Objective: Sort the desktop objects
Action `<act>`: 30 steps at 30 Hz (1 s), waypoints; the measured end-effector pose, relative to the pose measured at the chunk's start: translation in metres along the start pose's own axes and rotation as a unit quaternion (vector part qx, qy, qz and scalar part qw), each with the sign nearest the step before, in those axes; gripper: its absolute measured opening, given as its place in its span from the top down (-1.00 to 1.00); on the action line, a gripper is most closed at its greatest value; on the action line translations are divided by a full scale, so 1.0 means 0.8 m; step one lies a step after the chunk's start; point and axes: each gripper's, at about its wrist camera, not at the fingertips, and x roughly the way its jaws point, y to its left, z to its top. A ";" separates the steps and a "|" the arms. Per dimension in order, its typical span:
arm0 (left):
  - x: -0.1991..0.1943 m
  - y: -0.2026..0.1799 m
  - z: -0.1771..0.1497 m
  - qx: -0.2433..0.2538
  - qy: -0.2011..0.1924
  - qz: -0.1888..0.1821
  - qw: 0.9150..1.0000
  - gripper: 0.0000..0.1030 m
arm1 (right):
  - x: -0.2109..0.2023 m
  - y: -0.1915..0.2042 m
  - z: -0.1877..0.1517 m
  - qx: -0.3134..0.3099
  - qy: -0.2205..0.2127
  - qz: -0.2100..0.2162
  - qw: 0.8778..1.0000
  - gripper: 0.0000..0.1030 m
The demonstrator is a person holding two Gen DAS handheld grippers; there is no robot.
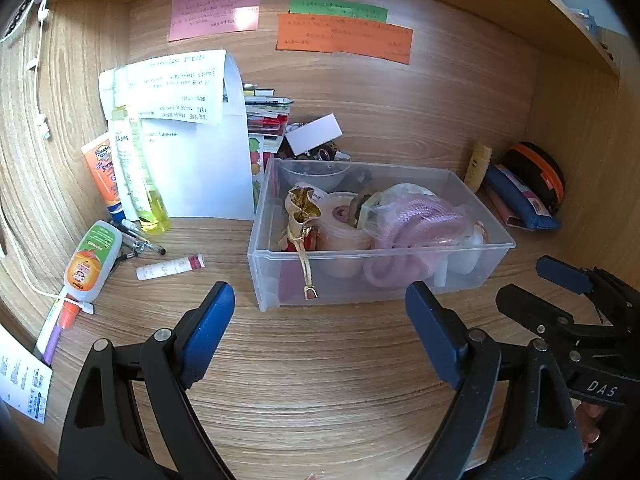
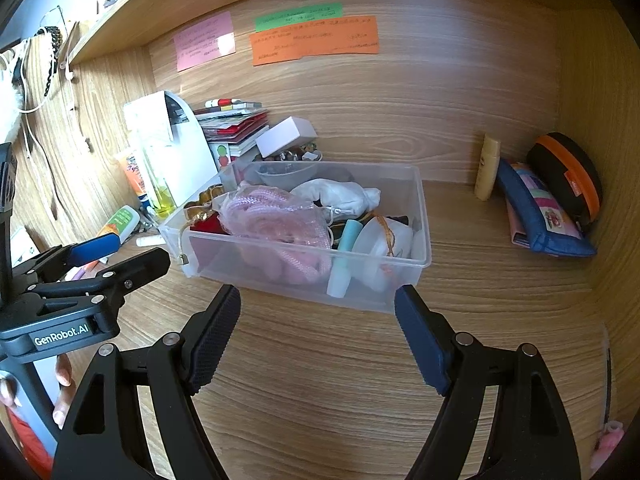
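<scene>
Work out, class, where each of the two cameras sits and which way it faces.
Left wrist: on the left gripper, looking down at the desk toward the clear box; right gripper at its right edge.
Right wrist: on the right gripper, facing the same box; left gripper and a hand at left.
Shared: box, pink note, blue pouch.

Both claws are black plastic with blue rubber pads — silver rivets dot the linkages. The left claw (image 2: 94, 254) reads "GenRobot.AI" — the right claw (image 1: 560, 280) reads "DAS".
</scene>
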 end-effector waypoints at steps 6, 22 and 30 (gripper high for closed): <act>-0.003 -0.005 -0.001 0.004 -0.005 -0.009 1.000 -0.71 | 0.001 0.000 -0.001 0.000 0.003 0.003 1.000 -0.50; -0.005 -0.013 -0.004 0.010 0.000 -0.011 1.000 -0.71 | 0.001 0.006 -0.003 -0.002 0.006 0.009 1.000 -0.50; -0.003 -0.012 -0.004 0.008 0.002 -0.013 1.000 -0.71 | 0.004 0.009 -0.004 -0.002 0.011 0.007 1.000 -0.50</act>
